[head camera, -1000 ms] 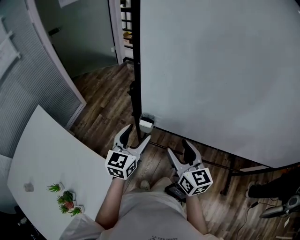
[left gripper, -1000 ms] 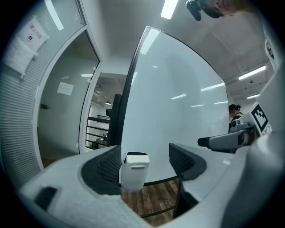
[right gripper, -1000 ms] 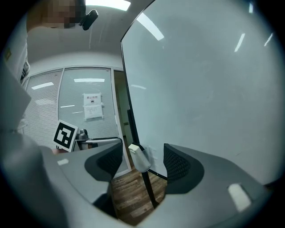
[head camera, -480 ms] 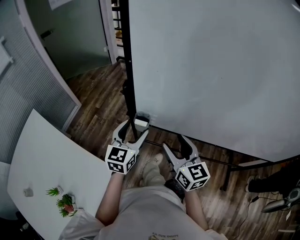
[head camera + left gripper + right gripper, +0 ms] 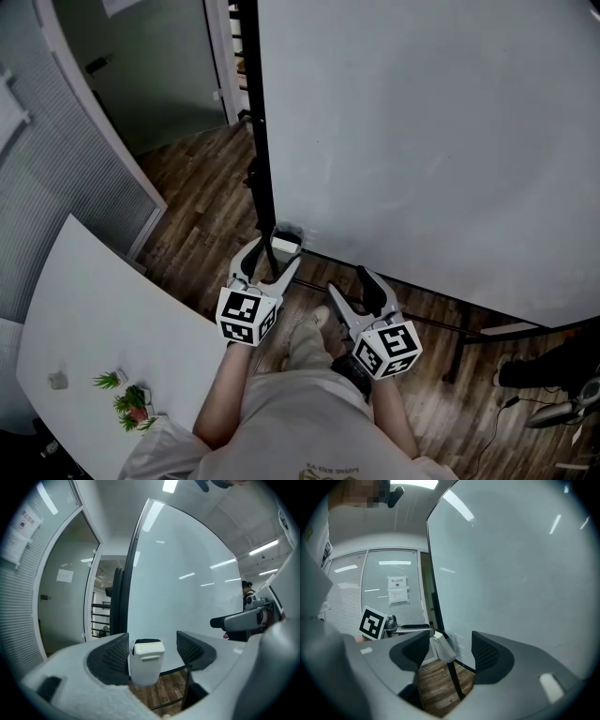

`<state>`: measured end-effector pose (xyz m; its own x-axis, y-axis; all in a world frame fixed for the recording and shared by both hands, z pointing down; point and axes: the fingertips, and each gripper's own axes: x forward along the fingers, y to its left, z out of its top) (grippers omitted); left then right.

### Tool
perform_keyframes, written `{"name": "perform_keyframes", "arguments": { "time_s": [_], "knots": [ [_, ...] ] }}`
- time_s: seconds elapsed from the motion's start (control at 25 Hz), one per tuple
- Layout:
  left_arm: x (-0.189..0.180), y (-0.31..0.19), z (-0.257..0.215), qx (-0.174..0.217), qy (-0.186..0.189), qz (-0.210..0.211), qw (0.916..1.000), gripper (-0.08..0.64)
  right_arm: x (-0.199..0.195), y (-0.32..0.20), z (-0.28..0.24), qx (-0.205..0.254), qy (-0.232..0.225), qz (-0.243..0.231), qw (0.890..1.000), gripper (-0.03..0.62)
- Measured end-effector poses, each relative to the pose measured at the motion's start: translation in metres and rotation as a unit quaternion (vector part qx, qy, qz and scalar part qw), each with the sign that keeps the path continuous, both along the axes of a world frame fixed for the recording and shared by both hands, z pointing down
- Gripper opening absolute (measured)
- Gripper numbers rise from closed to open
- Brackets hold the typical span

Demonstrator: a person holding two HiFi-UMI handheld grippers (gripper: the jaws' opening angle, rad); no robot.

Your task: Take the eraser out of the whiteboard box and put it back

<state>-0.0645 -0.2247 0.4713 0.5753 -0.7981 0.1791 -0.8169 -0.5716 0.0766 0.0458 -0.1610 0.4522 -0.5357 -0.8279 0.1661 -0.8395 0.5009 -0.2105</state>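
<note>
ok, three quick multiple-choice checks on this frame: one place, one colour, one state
1. Where is the whiteboard box? A on the table; B at the whiteboard's lower left corner in the head view; C on the floor.
2. The box is: A white; B red; C black.
3. The eraser is: A on the table; B on the floor; C in the box.
B: it sits at the board's bottom edge beside the stand post. A: its shell is plain white. C: its dark top shows in the box, just ahead of the left gripper's parted jaws.

Eraser [image 5: 146,641] in box [image 5: 146,667], whiteboard [image 5: 422,141] btm-left.
</note>
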Motion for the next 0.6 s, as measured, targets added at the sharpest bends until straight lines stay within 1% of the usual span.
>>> {"name": "perform_keyframes", "arguments": {
  "time_s": [0.2,0.44,0.6],
  "knots": [
    [0.001,-0.007,0.003,-0.002,-0.002,-0.005,1.0000,0.307,0.000,-0.005,0.005,-0.007,0.002,-0.001,1.000,0.278],
    [0.001,-0.017,0.009,-0.006,-0.007,-0.021,0.9997,0.295,0.001,-0.014,0.015,-0.019,-0.002,-0.005,1.000,0.275],
    [0.005,-0.019,0.011,-0.007,-0.002,-0.019,0.9998,0.295,-0.001,-0.018,0.017,-0.021,-0.002,-0.012,1.000,0.272]
  ]
}}
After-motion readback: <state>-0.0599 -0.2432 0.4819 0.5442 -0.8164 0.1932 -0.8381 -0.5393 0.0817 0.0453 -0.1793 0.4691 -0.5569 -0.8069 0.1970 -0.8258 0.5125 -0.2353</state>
